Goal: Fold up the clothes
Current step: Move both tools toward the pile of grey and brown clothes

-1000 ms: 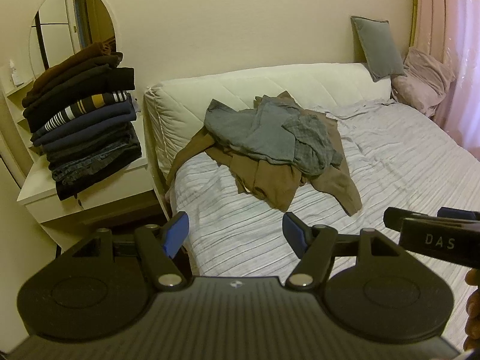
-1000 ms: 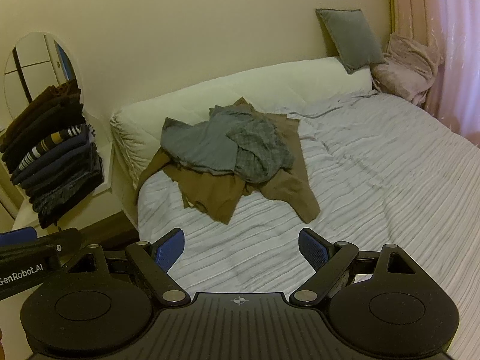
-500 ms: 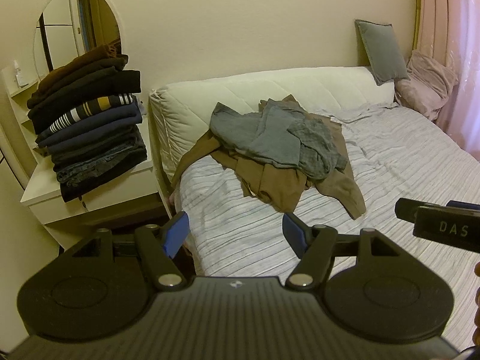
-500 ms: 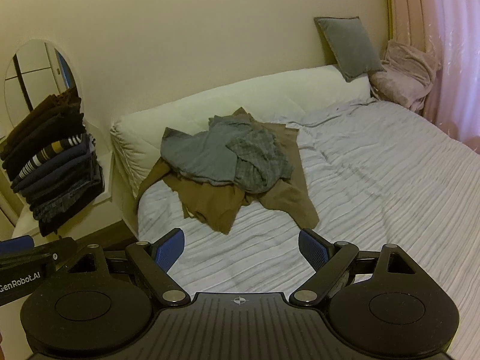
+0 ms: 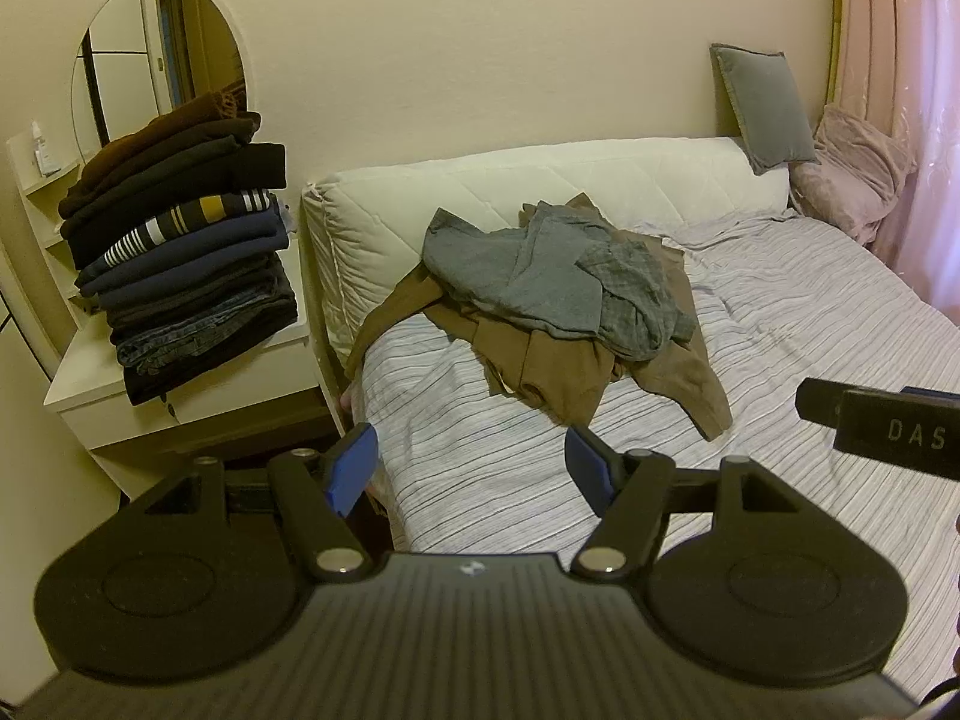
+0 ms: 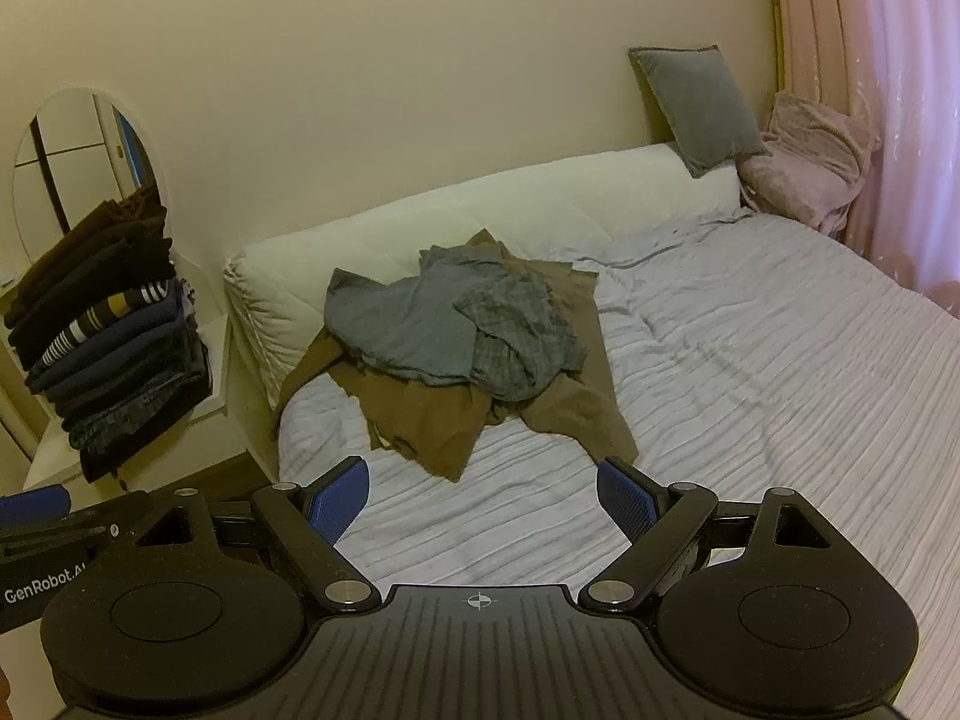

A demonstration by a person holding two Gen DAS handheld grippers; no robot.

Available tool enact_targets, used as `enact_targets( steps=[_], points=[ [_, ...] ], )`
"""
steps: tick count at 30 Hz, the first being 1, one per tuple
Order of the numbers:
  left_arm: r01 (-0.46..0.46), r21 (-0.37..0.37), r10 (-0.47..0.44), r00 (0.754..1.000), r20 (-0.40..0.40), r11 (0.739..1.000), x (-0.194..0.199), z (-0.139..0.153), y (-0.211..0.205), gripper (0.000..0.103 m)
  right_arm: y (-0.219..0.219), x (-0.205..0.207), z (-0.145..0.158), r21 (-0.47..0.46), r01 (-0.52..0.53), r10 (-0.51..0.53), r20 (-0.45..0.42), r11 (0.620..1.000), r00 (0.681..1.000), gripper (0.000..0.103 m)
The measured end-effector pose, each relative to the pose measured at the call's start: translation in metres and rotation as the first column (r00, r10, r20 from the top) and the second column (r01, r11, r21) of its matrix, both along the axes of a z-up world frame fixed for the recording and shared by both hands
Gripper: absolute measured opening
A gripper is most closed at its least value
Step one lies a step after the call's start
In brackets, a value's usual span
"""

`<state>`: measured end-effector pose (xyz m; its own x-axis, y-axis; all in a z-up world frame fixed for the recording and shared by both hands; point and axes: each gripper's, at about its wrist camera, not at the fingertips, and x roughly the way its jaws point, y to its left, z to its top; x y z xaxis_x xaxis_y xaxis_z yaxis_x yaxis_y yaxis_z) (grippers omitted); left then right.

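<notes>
A loose heap of clothes lies on the striped bed near the headboard: grey garments (image 5: 540,282) (image 6: 432,324) on top of a brown garment (image 5: 552,372) (image 6: 420,420). My left gripper (image 5: 471,465) is open and empty, held above the bed's near left corner, well short of the heap. My right gripper (image 6: 480,495) is open and empty too, over the sheet in front of the heap. The right gripper's body (image 5: 888,432) shows at the right edge of the left wrist view. The left gripper's body (image 6: 42,546) shows at the left edge of the right wrist view.
A tall stack of folded dark clothes (image 5: 180,252) (image 6: 102,324) sits on a white bedside table (image 5: 90,378) under an oval mirror (image 5: 156,54). A white padded headboard (image 5: 540,186), a grey cushion (image 5: 762,102), a pink blanket (image 5: 852,174) and pink curtains (image 6: 888,90) border the bed (image 6: 750,396).
Both grippers have drifted slightly back and up, so the heap and the folded stack sit a little lower in both views. Both stay open.
</notes>
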<state>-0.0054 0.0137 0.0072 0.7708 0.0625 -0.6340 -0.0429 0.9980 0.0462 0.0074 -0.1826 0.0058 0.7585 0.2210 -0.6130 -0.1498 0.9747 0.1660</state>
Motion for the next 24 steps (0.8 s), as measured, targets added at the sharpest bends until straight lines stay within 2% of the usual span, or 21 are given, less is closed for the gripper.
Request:
enact_targets(
  steps=[14,24],
  points=[
    [-0.015,0.012,0.015,1.000,0.009,1.000,0.004,0.003,0.007,0.066,0.004,0.002,-0.001,0.011,0.000,0.000,0.029,1.000,1.000,0.086],
    [0.030,0.009,-0.030,1.000,0.009,1.000,0.027,0.001,0.005,0.066,0.002,0.015,-0.001,0.011,0.051,-0.051,0.036,0.999,0.998,0.086]
  ],
)
